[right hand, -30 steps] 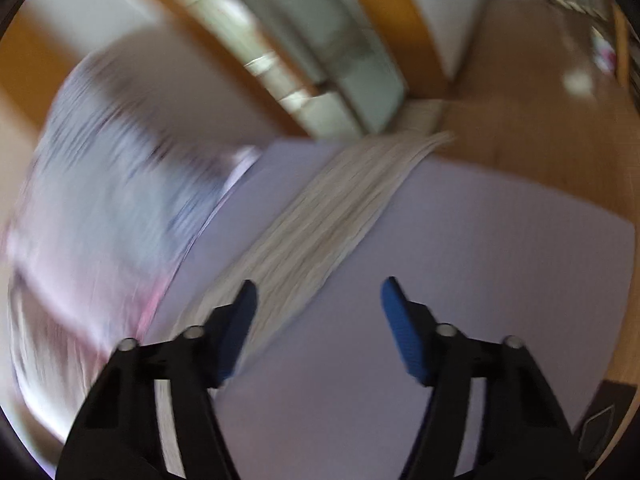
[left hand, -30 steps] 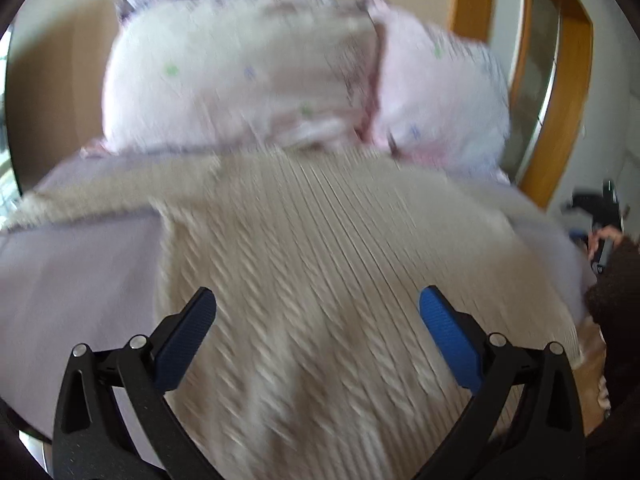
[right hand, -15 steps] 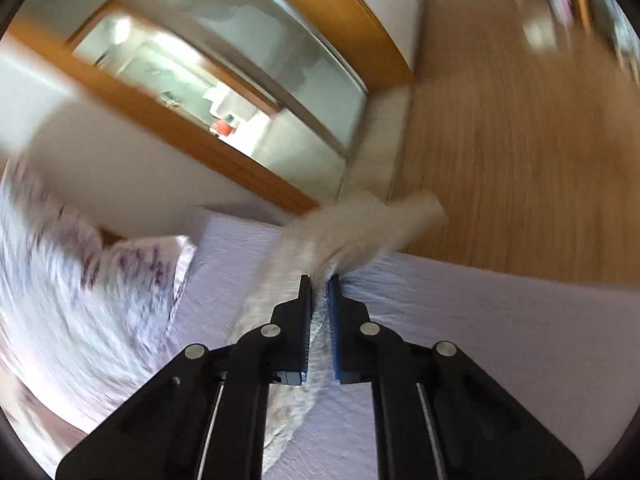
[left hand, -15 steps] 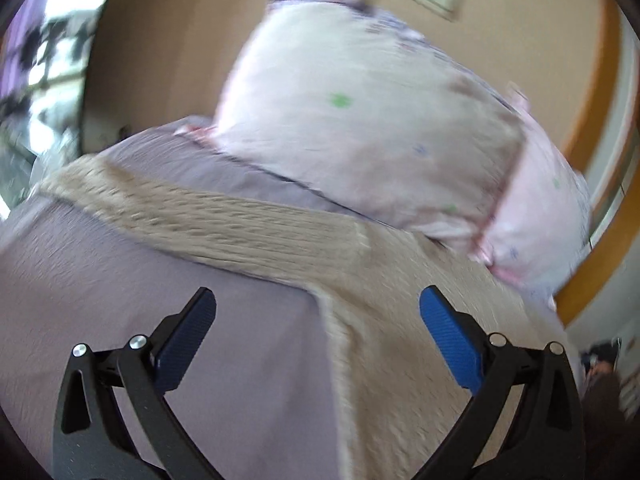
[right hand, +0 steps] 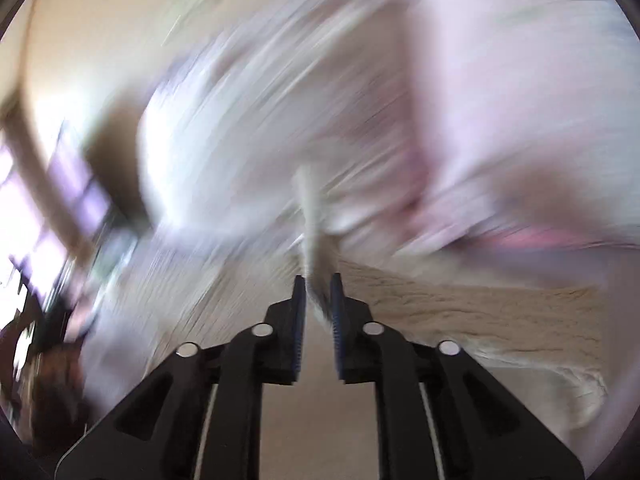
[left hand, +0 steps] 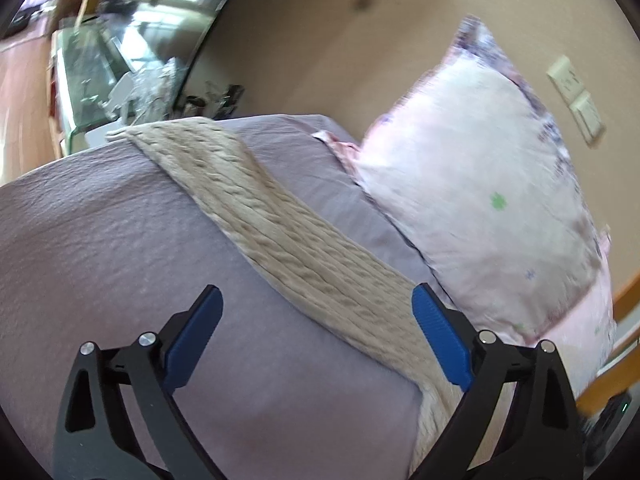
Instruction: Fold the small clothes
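While left gripper (left hand: 316,320) gapes, right gripper (right hand: 318,294) pinches sweater (right hand: 460,308).

Mostly smear on the right side

Pillows (right hand: 360,100) streak into blur; the sweater's (left hand: 304,256) body is cut off behind the left gripper (left hand: 316,332)

Soft daylight seems to enter from the far-left window (left hand: 120,36). The right wrist view is heavily motion-blurred. Fisheye edges bend.
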Demonstrator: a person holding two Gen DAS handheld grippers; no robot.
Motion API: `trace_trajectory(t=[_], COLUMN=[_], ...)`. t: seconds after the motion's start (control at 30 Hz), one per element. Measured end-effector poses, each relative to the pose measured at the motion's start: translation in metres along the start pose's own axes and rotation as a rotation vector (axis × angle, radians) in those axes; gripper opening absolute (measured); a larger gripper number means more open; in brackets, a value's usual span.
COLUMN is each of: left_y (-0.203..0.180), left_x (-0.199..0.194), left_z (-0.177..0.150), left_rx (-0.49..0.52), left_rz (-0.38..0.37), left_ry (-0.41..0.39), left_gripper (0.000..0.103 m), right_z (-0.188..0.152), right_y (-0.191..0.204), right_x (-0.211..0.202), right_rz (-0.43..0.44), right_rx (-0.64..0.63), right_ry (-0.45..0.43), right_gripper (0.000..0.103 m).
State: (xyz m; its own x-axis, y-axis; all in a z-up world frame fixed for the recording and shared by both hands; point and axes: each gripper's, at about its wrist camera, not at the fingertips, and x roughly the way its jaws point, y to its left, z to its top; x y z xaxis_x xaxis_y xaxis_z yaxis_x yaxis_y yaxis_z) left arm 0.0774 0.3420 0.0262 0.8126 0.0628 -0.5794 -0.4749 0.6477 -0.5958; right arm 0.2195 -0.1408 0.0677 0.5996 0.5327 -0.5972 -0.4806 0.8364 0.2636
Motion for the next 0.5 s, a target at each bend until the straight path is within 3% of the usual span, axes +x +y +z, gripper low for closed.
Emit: trace_trajectory(t=[0.03, 0.1, 0.13, 0.4, 0.5], left_y=[0.004, 0.015, 0.019, 0.057, 0.071], left_x=[0.002, 0.006, 0.008, 0.032, 0.042], left_z=[0.002, 0.010, 0.013, 0.046, 0.060], left_rx=[-0.020, -0.068, -0.084, -0.253, -0.308], left_rz=[0.008, 0.020, 0.023, 0.011, 0.007], left_ry=[0.002, 0.007, 0.009, 0.017, 0.009], left_gripper=[0.092, 0.089, 0.086, 0.061, 0.047], right_z=[-0.006, -0.017, -0.019, -0.037, -0.048], right_y=[0.012, 0.023, 0.021, -0.077, -0.101], right_x=[0.007, 0.009, 0.007, -0.042, -0.058], right_rz=[0.017, 0.029, 0.020, -0.071, -0.074], right_rx=[-0.021, -0.041, -0.037, 0.198, 0.274], right_ry=[0.027, 0.003, -0.016, -0.116, -0.133], right_gripper=[0.030, 0.061, 0.066, 0.070, 0.070])
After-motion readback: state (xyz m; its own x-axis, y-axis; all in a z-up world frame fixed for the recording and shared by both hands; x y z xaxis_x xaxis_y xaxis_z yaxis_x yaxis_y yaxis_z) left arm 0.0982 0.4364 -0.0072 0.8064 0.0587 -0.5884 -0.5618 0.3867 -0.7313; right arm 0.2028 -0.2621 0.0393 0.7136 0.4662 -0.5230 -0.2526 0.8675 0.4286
